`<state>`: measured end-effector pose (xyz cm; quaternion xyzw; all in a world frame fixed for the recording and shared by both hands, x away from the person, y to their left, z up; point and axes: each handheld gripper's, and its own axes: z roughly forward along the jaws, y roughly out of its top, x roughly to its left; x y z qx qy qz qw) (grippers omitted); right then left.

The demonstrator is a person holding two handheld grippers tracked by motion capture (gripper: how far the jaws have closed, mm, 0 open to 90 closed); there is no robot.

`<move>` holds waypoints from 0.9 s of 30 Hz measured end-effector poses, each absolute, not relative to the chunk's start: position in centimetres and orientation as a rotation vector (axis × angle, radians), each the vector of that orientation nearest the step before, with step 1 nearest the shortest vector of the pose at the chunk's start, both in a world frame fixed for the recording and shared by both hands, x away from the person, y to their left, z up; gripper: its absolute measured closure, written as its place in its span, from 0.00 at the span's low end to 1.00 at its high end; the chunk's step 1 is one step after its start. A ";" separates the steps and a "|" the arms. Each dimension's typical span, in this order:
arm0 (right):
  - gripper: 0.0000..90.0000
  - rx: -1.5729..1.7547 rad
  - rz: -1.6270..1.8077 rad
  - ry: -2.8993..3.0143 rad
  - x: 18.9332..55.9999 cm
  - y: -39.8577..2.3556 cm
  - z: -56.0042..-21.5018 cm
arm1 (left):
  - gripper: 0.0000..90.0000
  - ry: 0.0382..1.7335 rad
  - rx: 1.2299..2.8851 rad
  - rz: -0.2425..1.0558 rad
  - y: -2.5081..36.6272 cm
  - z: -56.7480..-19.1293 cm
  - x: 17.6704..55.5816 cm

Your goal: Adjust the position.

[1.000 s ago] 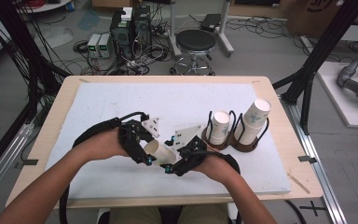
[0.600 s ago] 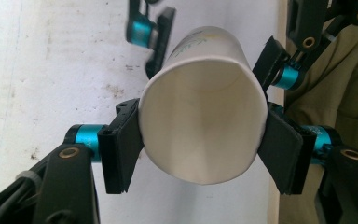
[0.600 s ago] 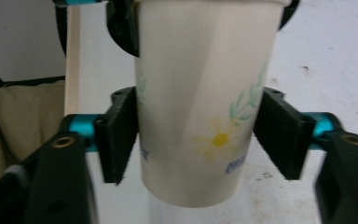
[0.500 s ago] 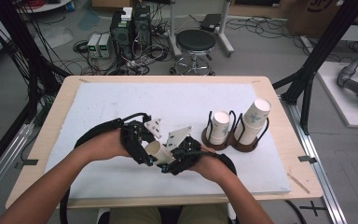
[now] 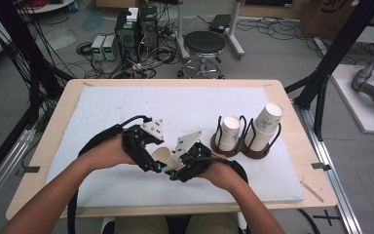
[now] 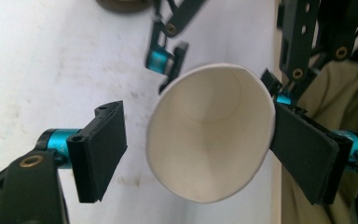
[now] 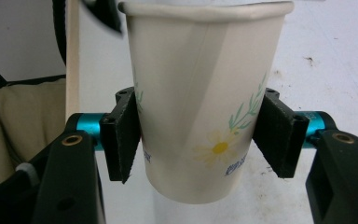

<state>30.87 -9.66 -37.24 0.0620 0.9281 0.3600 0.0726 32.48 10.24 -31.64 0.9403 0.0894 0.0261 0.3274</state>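
Note:
A white paper cup (image 5: 164,157) with a daisy print hangs on its side between my two grippers, above the white board near the front edge. My right gripper (image 7: 200,135) is shut on the cup (image 7: 200,84). Both pads press its lower wall, and its jaws have just been closing. My left gripper (image 6: 203,140) is open around the cup's mouth (image 6: 209,135). Its jaws have just been opening: one pad (image 6: 100,144) stands clear of the rim and the other lies against it. From above, the left gripper (image 5: 153,163) faces the right gripper (image 5: 175,170).
Two dark wire cup holders stand right of my hands, one with a cup (image 5: 230,134) and one with stacked cups (image 5: 264,127). The white board (image 5: 126,107) covers most of the wooden table. A stool (image 5: 203,44) and electronics sit on the floor beyond.
My right gripper moved left to the cup and closed on its wall. My left gripper's jaws then spread off the cup's rim. The cup stays in the same spot.

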 end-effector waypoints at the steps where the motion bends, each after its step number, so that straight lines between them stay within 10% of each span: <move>1: 0.42 0.191 1.091 2.783 30.9 -9.8 -37.2 | 0.22 0.253 2.420 0.056 10.6 -31.7 32.5; 27: 0.40 0.385 1.516 2.544 29.9 -16.4 -39.5 | 0.19 0.539 1.753 0.161 19.6 -36.9 30.6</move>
